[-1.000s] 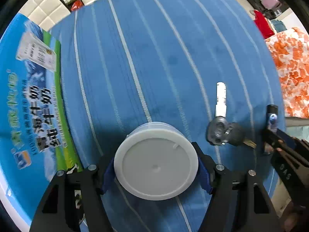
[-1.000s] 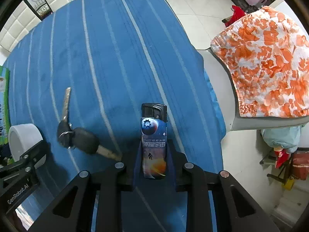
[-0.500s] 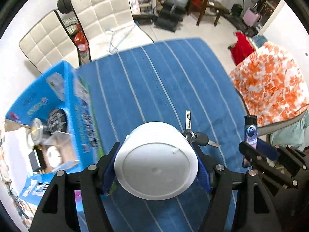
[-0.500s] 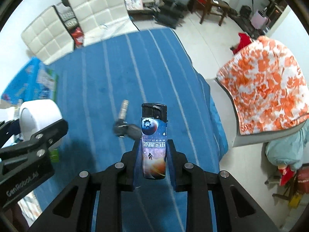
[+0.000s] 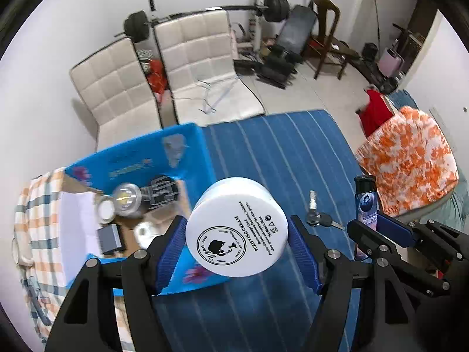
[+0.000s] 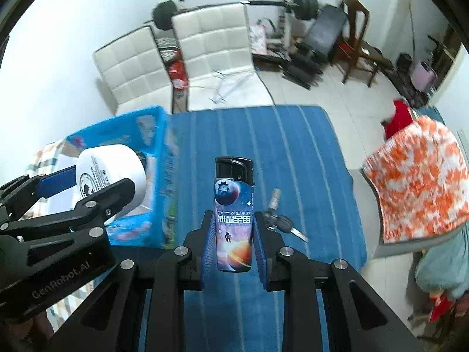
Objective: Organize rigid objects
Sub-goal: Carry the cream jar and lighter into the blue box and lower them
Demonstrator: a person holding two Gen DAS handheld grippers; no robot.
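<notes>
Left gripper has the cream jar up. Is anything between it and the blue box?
Only the blue box near wall: the cream jar in the left gripper hangs at that wall's top edge, not yet over the opening. Nothing else visible blocks it.

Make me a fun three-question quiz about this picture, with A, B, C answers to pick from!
1. Where are the keys?
A. On the blue striped cloth
B. Inside the blue box
C. On the white chair

2. What colour is the lighter's cap?
A. Red
B. Black
C. White

3. What is the left claw doing?
A. Hanging open with nothing in it
B. Gripping the keys
C. Shut on the white cream jar

Answers:
1. A, the keys lie on the cloth beside the right claw.
2. B, the lighter has a black top above its space picture.
3. C, the blue pads press both sides of the jar, held up near the blue box.
</notes>
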